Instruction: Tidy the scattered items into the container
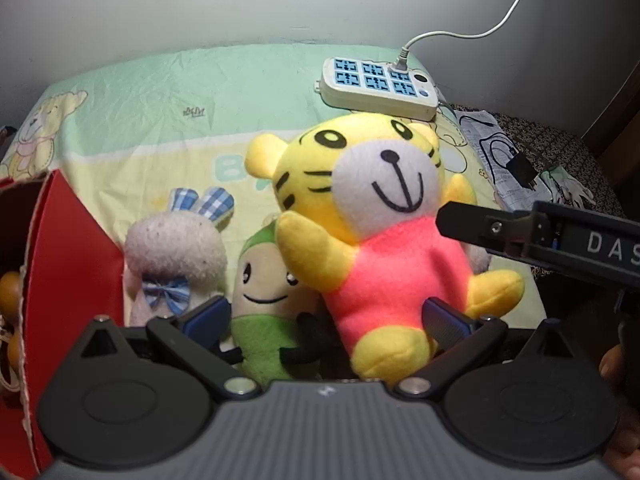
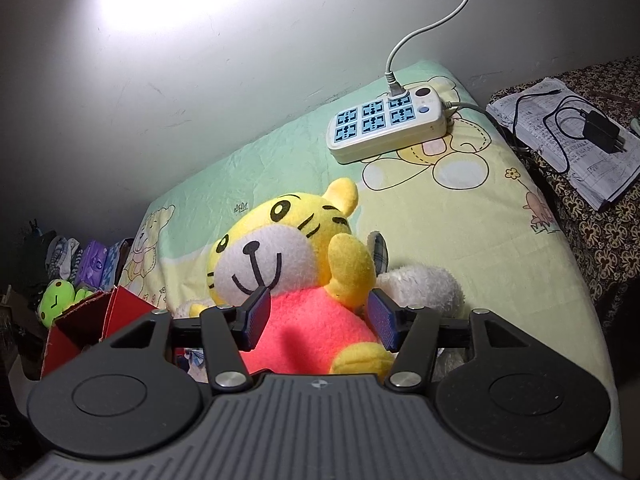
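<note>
The right gripper (image 2: 318, 320) is clenching the yellow tiger toy (image 2: 296, 280) by its pink belly, one blue pad (image 2: 256, 316) pressing in at the toy's 9 o'clock side and the other at its 3 o'clock side. The tiger is sitting lifted and tilted, its face looking toward 10 o'clock in the right wrist view.

The left gripper (image 1: 326, 320) is hanging released, its jaws spread wide and gripping nothing. In the left wrist view the tiger's lower body and one foot are lying between those spread fingers, with a green toy (image 1: 268, 320) beside it toward 9 o'clock. A grey rabbit toy (image 1: 176, 256) with blue checked ears is standing further toward 9 o'clock, just beside the green one.

The red box (image 1: 68, 260) is standing open at the 9 o'clock edge of the left wrist view, with orange round things showing inside it. All the toys are lying outside it, on a pastel bed sheet (image 1: 160, 92). A white power strip (image 1: 380, 84) with a plugged-in cable (image 1: 480, 34) is resting on the sheet at 1 o'clock, well apart from the toys.
</note>
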The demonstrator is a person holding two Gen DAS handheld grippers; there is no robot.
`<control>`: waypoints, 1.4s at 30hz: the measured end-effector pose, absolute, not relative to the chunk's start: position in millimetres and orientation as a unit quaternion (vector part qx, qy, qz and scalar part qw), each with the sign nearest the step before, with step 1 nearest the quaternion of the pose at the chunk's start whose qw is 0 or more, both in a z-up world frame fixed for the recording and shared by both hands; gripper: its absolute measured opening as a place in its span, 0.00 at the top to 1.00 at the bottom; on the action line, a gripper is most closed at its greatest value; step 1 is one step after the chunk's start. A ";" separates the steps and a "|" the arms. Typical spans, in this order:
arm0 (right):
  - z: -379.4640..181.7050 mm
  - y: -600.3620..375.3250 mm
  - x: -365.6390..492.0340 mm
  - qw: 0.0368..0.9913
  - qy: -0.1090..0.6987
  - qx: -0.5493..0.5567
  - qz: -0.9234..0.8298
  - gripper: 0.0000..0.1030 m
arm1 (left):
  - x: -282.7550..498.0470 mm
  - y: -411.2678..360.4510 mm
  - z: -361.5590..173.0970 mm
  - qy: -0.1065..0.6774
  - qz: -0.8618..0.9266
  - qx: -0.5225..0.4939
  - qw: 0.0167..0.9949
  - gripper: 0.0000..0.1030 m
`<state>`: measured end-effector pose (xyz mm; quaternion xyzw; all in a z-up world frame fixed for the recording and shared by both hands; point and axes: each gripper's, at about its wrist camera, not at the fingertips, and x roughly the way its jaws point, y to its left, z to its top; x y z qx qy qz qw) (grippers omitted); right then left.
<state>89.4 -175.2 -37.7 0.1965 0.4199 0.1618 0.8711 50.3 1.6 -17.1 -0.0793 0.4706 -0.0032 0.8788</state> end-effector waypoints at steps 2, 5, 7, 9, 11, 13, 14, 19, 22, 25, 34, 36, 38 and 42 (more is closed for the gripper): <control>-41.6 -172.8 94.1 0.867 0.424 0.198 0.170 0.43 | 54.6 2.5 -19.6 0.471 -0.010 -0.087 0.878 0.00; -48.8 -167.3 101.2 0.860 0.434 0.199 0.179 0.42 | 60.2 4.3 -22.7 0.469 -0.018 -0.093 0.878 0.00; -51.4 -166.4 103.2 0.861 0.432 0.200 0.177 0.38 | 64.1 7.8 -24.5 0.471 -0.024 -0.103 0.876 0.00; -52.8 -167.1 105.4 0.862 0.429 0.203 0.179 0.38 | 67.3 11.7 -24.9 0.468 -0.031 -0.115 0.876 0.00; -51.9 -169.6 106.7 0.862 0.427 0.207 0.179 0.38 | 69.0 15.2 -26.5 0.471 -0.037 -0.126 0.872 0.00; -48.8 -174.1 105.2 0.868 0.412 0.210 0.179 0.38 | 69.3 17.0 -26.9 0.473 -0.046 -0.133 0.870 0.00; -47.3 -176.5 104.3 0.873 0.404 0.208 0.177 0.38 | 69.1 16.7 -27.4 0.474 -0.047 -0.130 0.869 0.00; -54.5 -183.1 117.2 0.879 0.402 0.199 0.165 0.31 | 65.1 18.6 -32.5 0.492 -0.057 -0.135 0.858 0.00; -62.3 -183.3 122.1 0.869 0.404 0.215 0.190 0.31 | 64.5 22.7 -29.7 0.494 -0.062 -0.144 0.855 0.01; -68.5 -183.5 126.2 0.855 0.411 0.238 0.208 0.31 | 68.6 20.2 -28.2 0.493 -0.063 -0.137 0.857 0.01; -71.5 -189.1 119.3 0.820 0.430 0.286 0.247 0.46 | 69.8 5.8 -32.4 0.489 -0.080 -0.127 0.859 0.06; -69.0 -190.6 116.1 0.820 0.429 0.288 0.247 0.51 | 67.6 2.0 -27.2 0.480 -0.084 -0.119 0.865 0.12; -66.3 -190.5 111.9 0.820 0.428 0.286 0.249 0.57 | 64.7 -2.2 -23.6 0.472 -0.085 -0.107 0.871 0.15; -59.4 -192.3 103.2 0.824 0.421 0.282 0.252 0.62 | 60.5 -0.9 -19.2 0.465 -0.090 -0.112 0.874 0.17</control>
